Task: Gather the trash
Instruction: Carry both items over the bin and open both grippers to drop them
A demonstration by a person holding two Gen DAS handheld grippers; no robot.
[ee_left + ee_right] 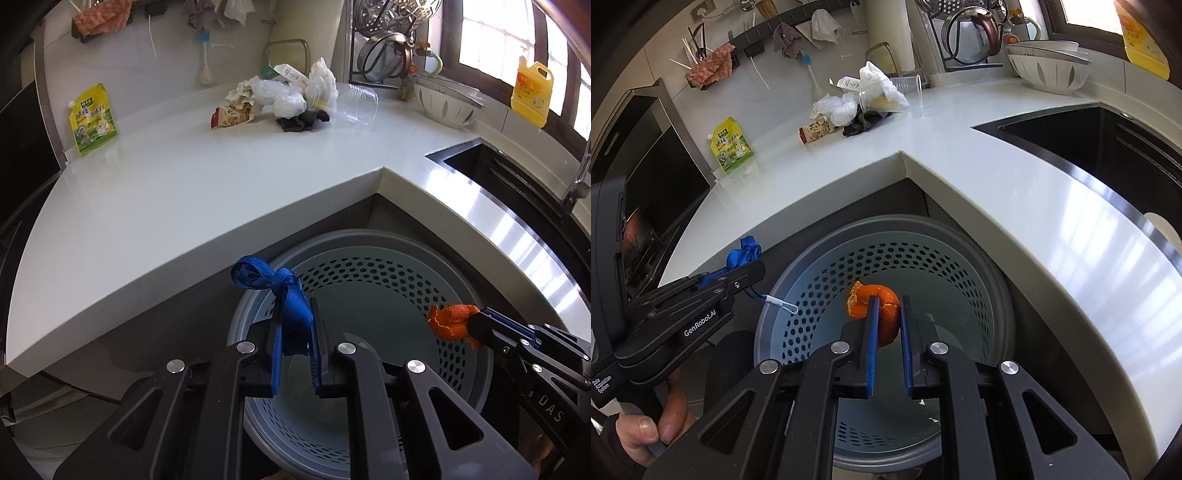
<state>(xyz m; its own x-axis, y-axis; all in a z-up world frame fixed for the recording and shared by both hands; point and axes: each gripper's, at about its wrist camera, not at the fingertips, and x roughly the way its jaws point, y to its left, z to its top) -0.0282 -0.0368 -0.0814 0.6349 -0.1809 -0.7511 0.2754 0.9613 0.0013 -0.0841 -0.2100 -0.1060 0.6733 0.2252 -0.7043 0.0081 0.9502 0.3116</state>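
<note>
Woven blue strap (291, 317), perforated matt plastic bin (369, 280), glossy countertop (184, 192), brushed-metal sink rim (495, 214)

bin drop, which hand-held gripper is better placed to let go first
Right, probably. The right hand-held gripper holds the orange peel over the open bin, while the left hand-held gripper holds the blue strap near the rim.

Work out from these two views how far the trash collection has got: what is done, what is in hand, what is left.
Done: nothing shows inside the perforated bin yet. In hand: the left hand-held gripper holds a blue ribbon and the right hand-held gripper an orange peel, both above the bin. Left: the trash pile and clear cup on the counter.
</note>
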